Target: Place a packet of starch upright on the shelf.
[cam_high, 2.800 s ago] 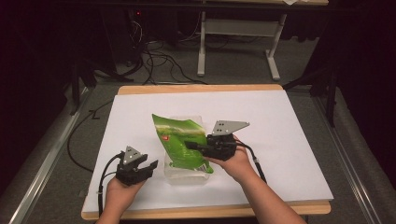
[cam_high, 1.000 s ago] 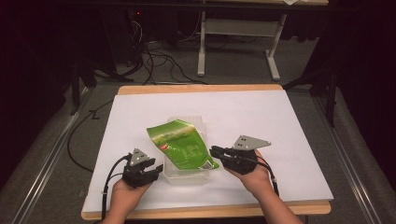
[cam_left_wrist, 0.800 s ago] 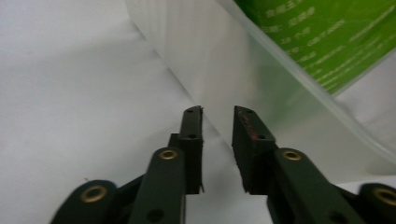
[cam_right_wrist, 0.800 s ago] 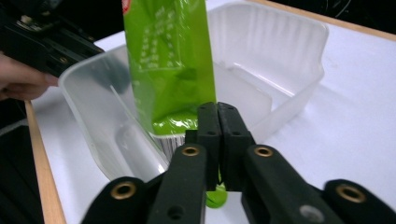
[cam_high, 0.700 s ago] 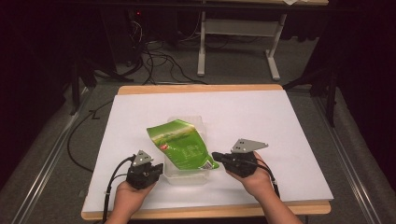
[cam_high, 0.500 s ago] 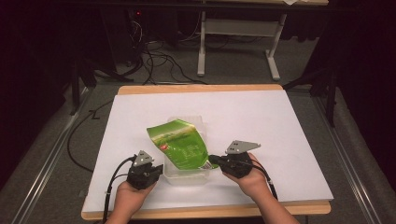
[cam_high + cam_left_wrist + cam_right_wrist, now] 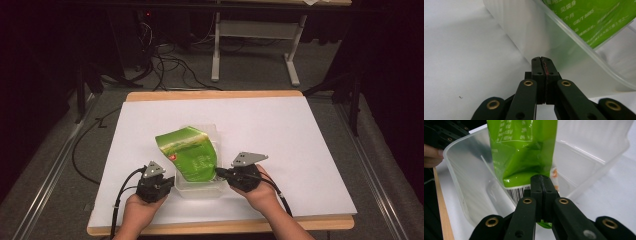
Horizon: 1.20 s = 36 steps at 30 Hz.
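With its jaws pressed together on the bottom edge of the green pouch (image 7: pixel 522 152), our right gripper (image 7: pixel 541 181) holds it over the clear tub (image 7: pixel 464 195). Our left gripper (image 7: pixel 541 62) is closed on nothing, tips just beside the tub's outer wall. From above we see the pouch (image 7: pixel 189 156) lying across the tub (image 7: pixel 200 189), near the front of the white table (image 7: pixel 300 140)

I see a glossy green foil-like pouch (image 7: pixel 524 150), creased and shiny, in a cloudy translucent plastic tub (image 7: pixel 461 182). My right gripper (image 7: pixel 541 181) looks matt black plastic with brass-coloured rivets. The worktop (image 7: pixel 310 130) has a matt white sheet over pale wood edging.
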Motion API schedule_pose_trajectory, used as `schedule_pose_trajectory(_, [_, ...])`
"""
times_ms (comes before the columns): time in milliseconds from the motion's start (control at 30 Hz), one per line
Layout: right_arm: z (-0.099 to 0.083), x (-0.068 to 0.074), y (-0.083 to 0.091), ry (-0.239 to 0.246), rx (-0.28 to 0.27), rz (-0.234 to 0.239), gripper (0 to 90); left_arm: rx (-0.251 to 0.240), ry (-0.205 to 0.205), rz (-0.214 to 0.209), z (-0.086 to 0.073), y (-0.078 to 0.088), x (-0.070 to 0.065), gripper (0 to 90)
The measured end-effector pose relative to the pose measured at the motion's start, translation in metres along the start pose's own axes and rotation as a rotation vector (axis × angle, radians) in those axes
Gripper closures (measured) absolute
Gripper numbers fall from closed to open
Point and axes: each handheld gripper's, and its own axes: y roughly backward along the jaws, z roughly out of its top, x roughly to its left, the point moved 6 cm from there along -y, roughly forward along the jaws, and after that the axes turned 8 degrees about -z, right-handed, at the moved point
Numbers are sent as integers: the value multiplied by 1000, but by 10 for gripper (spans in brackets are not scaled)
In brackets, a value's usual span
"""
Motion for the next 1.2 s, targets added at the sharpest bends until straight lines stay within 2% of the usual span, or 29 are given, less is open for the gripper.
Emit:
schedule_pose_trajectory(200, [-1,14,-19,35,32,-3,900,-2,11,15,0,1,3,900])
schedule_pose_trajectory(333, [0,13,-16,36,34,7,900,0,17,17,0,1,4,886])
schedule_pose_trajectory(467, [6,8,-4,14,-4,-4,883,-2,19,13,0,1,4,880])
schedule_pose_trajectory(500, [11,1,5,-22,-45,-8,856,-2,19,11,0,1,4,886])
schedule_pose_trajectory(567, [14,-1,9,-38,-63,-7,837,-3,19,11,0,1,3,888])
schedule_pose_trajectory(667, [26,-7,21,-110,-157,19,665,-3,15,13,0,0,3,888])
schedule_pose_trajectory(767, [36,-9,20,-140,-208,19,534,-3,14,10,0,0,2,888])
schedule_pose_trajectory(867, [44,-8,14,-160,-237,27,495,-2,13,9,0,-1,1,888])
schedule_pose_trajectory(967, [46,-6,5,-158,-223,36,499,-3,10,9,0,-1,1,888])
schedule_pose_trajectory(1033, [44,-5,-1,-160,-207,42,532,-4,10,7,0,-2,0,888])
schedule_pose_trajectory(1133, [41,-2,-5,-152,-190,64,641,-2,9,7,0,-2,0,888])
schedule_pose_trajectory(1200, [39,-1,-6,-135,-180,55,697,0,8,8,0,-2,0,887])
